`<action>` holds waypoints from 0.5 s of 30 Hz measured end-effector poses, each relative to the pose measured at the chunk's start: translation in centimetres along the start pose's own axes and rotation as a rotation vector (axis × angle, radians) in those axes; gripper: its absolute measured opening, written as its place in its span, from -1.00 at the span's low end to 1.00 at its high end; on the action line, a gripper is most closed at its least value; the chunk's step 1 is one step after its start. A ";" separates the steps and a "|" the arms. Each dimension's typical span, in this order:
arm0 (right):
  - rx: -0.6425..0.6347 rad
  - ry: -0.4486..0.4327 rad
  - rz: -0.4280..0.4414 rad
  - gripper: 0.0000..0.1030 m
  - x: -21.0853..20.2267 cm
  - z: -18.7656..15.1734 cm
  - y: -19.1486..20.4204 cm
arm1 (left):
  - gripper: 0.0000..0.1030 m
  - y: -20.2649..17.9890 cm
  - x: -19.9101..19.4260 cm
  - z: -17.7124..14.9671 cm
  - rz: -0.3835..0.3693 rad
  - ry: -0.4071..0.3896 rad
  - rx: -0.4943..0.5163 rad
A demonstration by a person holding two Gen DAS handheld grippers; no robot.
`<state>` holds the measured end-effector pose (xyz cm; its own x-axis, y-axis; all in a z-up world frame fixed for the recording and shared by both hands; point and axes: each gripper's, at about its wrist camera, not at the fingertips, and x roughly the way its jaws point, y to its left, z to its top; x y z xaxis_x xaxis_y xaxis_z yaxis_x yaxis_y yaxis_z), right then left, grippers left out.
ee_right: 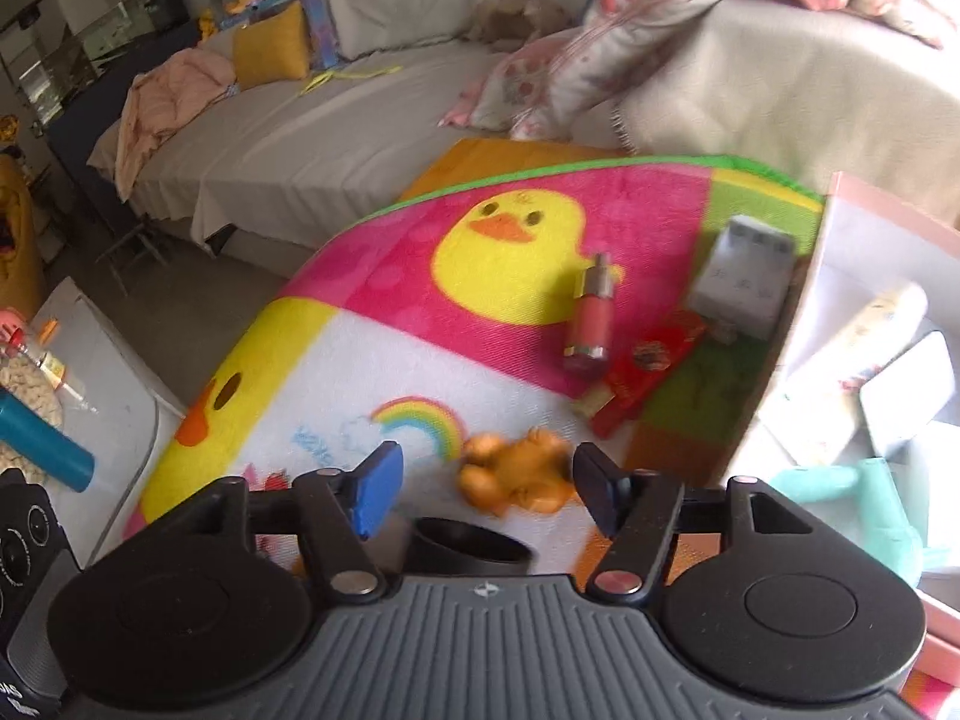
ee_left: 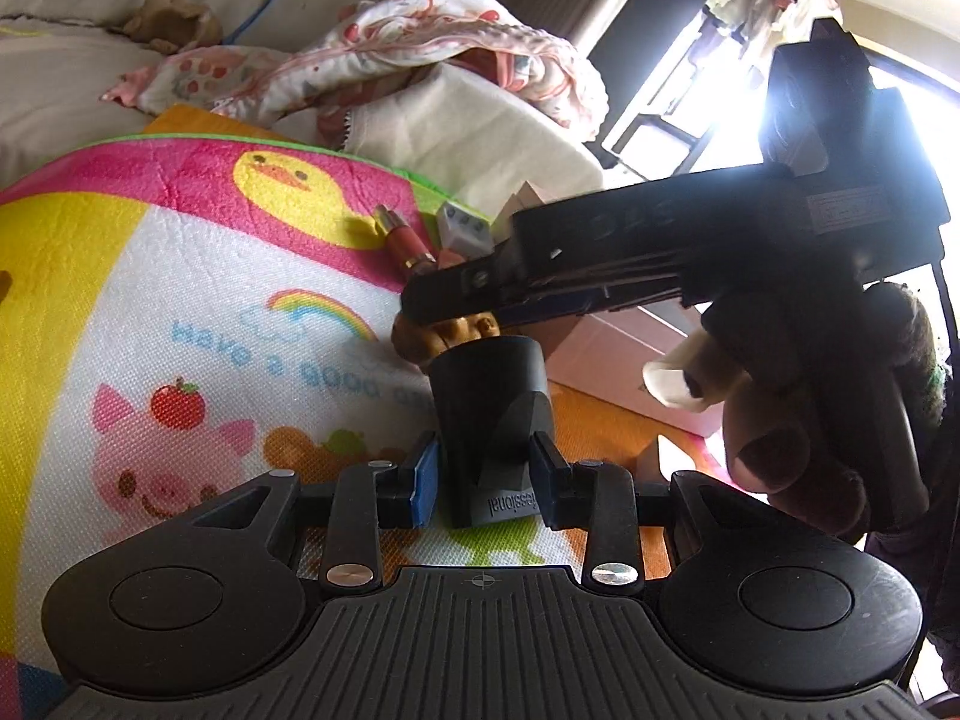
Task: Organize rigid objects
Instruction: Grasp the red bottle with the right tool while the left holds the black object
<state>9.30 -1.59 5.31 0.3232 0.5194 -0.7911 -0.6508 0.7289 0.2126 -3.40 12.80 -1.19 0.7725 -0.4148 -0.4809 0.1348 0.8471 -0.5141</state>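
Fingers of our left gripper (ee_left: 486, 474) are pinching a black nozzle (ee_left: 489, 420) w/ blue pads, just above the cartoon mat (ee_left: 210, 312). Our right gripper (ee_right: 486, 480) is hanging spread wide over an orange figurine (ee_right: 516, 474) lying on the mat, beside a pink box (ee_right: 840, 324).

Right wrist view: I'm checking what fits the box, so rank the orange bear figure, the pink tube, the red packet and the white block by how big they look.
1. Red packet, longest.
2. White block and orange bear figure: look alike; the bear is nearer the camera, so unsure.
3. Pink tube, slimmest.
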 end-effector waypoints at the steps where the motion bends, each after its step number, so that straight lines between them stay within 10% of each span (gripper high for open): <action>1: -0.021 0.002 -0.029 0.19 0.3 0.0 0.4 | -0.29 0.0 0.0 0.0 0.000 0.000 0.000; 8: -0.070 -0.088 -0.123 -0.86 0.6 3.1 0.8 | -0.30 0.0 0.0 0.0 -0.003 0.000 -0.003; 15: -0.015 -0.039 -0.198 -0.75 3.4 7.3 -0.7 | -0.30 0.2 -0.1 -0.1 -0.009 0.001 -0.014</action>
<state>15.87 2.92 6.60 0.4724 0.3835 -0.7936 -0.5821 0.8118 0.0458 -3.51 13.01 -1.27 0.7706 -0.4230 -0.4767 0.1334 0.8385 -0.5284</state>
